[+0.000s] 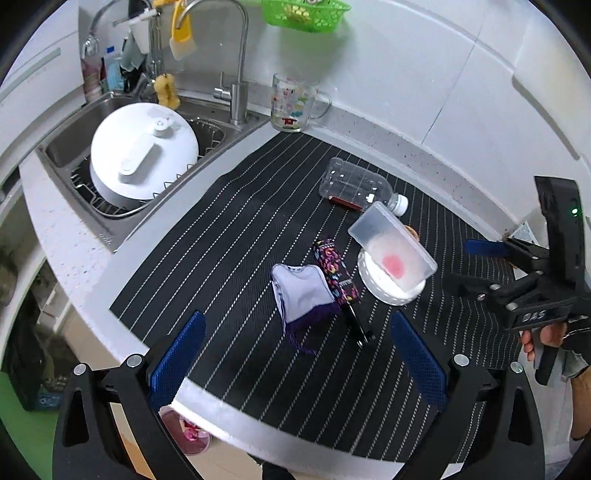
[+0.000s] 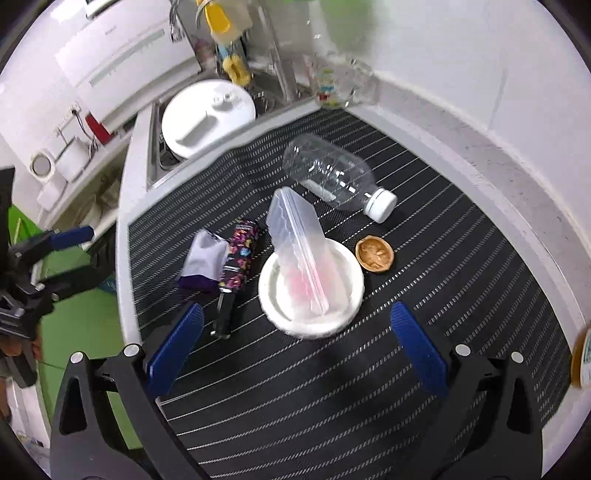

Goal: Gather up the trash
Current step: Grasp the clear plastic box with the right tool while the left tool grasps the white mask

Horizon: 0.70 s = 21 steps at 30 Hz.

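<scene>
On the black striped mat (image 1: 236,236) lie an empty clear plastic bottle (image 1: 352,184) (image 2: 328,173), a torn purple-and-white wrapper (image 1: 301,295) (image 2: 205,262), a dark patterned folded umbrella (image 1: 338,278) (image 2: 238,262), a walnut shell half (image 2: 375,254), and a white dish (image 2: 288,310) (image 1: 373,282) with a frosted plastic bag (image 1: 391,245) (image 2: 301,247) leaning in it. My left gripper (image 1: 295,358) is open, above the mat's front edge near the wrapper. My right gripper (image 2: 295,347) is open, just in front of the dish; it also shows in the left wrist view (image 1: 480,247).
A sink (image 1: 70,133) with a white round lid (image 1: 142,151) on a wire rack lies at the left. A printed glass mug (image 1: 291,101) stands at the back by the faucet (image 1: 236,96). A green basket (image 1: 306,13) hangs above. A pink bin (image 1: 186,432) sits below the counter edge.
</scene>
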### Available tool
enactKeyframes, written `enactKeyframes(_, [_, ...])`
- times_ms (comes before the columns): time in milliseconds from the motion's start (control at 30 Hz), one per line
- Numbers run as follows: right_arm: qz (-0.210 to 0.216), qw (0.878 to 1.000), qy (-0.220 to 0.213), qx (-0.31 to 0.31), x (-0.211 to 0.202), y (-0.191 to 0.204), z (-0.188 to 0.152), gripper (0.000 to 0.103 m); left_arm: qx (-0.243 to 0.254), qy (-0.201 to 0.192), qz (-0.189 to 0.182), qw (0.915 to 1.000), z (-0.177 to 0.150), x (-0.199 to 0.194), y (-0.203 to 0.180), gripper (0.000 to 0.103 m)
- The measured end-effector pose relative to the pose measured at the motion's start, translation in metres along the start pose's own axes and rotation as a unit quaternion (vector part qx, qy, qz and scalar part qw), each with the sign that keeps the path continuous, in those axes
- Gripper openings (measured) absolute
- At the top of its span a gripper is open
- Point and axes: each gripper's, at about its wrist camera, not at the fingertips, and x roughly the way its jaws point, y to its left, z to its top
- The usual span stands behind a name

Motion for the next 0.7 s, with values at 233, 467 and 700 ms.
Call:
enactKeyframes(233, [0.001, 0.999, 0.037, -0.029, 0.043, 0.000, 0.012, 0.081, -0.013, 0.022, -0.005, 0.9997, 0.009, 0.029, 0.011, 0.096])
enactKeyframes(467, [0.004, 0.998, 0.046, -0.038, 0.055, -0.001, 0.018, 0.045, -0.014, 0.036, -0.013, 0.9992, 0.012, 0.045, 0.011, 0.096])
enactKeyframes(700, [0.023, 0.998, 0.040, -0.030, 0.049, -0.004, 0.022, 0.028, -0.008, 0.050, -0.020, 0.9985, 0.013, 0.062, 0.010, 0.096])
